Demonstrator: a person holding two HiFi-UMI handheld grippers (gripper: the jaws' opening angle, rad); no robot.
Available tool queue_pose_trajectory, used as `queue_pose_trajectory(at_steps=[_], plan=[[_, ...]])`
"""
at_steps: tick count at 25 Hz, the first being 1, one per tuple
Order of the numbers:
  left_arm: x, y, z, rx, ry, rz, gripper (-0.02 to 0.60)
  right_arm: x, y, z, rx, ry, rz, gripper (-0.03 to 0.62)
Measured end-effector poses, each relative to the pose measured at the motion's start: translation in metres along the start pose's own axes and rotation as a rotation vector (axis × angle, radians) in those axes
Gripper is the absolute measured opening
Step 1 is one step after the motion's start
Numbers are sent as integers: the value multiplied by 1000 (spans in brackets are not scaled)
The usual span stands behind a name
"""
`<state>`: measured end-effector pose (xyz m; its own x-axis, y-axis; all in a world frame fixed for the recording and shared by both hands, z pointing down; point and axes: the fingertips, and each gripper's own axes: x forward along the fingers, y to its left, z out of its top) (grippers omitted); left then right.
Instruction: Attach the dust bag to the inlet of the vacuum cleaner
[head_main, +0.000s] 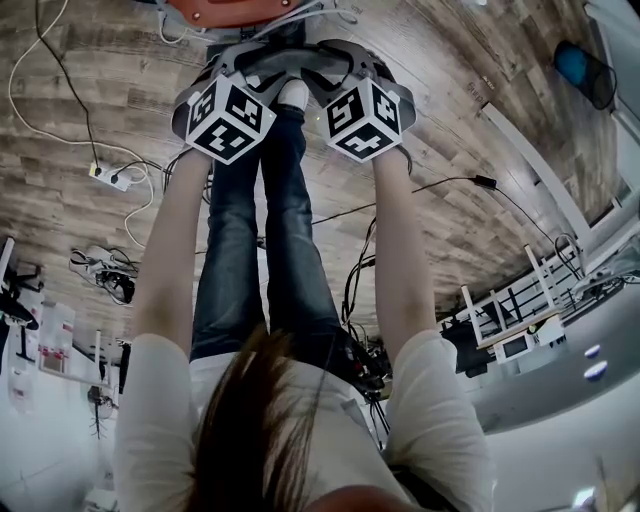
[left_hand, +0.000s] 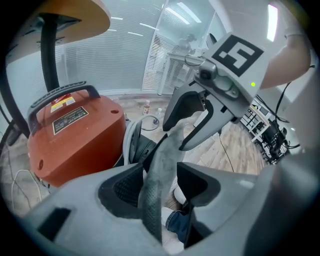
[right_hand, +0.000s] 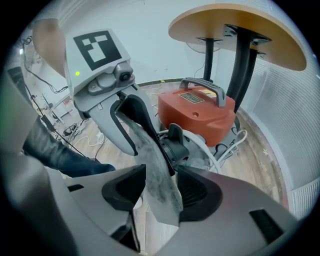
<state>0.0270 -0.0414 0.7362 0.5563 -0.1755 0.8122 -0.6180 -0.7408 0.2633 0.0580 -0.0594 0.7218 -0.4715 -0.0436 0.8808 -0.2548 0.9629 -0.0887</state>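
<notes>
A strip of grey dust bag (left_hand: 161, 167) (right_hand: 156, 172) stretches between my two grippers. It passes through the jaws of the left gripper (left_hand: 160, 186), whose pads stand wide and do not press it. The right gripper (right_hand: 160, 189) is also open; the fabric leans on one pad, with a gap at the other. Each gripper view shows the other gripper, the right gripper (left_hand: 187, 120) and the left gripper (right_hand: 127, 125), with the bag's far end between its fingers. Just beyond stands the orange vacuum cleaner (left_hand: 75, 135) (right_hand: 200, 107) with its black inlet part (right_hand: 172, 145). In the head view both grippers, left (head_main: 250, 65) and right (head_main: 345, 62), sit side by side before the vacuum (head_main: 240, 10).
A round wooden table on black legs (right_hand: 235, 25) stands over the vacuum. A white hose (right_hand: 227, 145) curls beside it. Cables and a power strip (head_main: 110, 175) lie on the wood floor at the left. The person's jeans-clad legs (head_main: 265, 240) are below the grippers. A white rack (head_main: 520, 300) is at the right.
</notes>
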Motion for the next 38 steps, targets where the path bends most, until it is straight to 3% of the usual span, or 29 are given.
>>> queue_pose_trajectory(at_steps=[6, 11, 17, 23, 26, 31, 38], plan=[[-9, -3, 5, -42, -14, 23, 222, -16, -1, 11, 73, -70, -28, 181], [-21, 1, 9, -81, -40, 84, 211, -24, 0, 19, 106, -109, -38, 147], [-43, 5, 18, -146, -119, 155, 123, -36, 2, 27, 158, -148, -72, 81], [-57, 1, 32, -157, -178, 185, 56, -50, 3, 36, 225, -201, -122, 5], [-64, -1, 40, -142, -210, 199, 21, -57, 4, 40, 266, -229, -137, 4], [-77, -2, 50, -116, -256, 224, 17, -69, 3, 49, 309, -267, -166, 3], [-114, 8, 76, -178, -350, 307, 17, -104, -7, 68, 400, -367, -233, 3]])
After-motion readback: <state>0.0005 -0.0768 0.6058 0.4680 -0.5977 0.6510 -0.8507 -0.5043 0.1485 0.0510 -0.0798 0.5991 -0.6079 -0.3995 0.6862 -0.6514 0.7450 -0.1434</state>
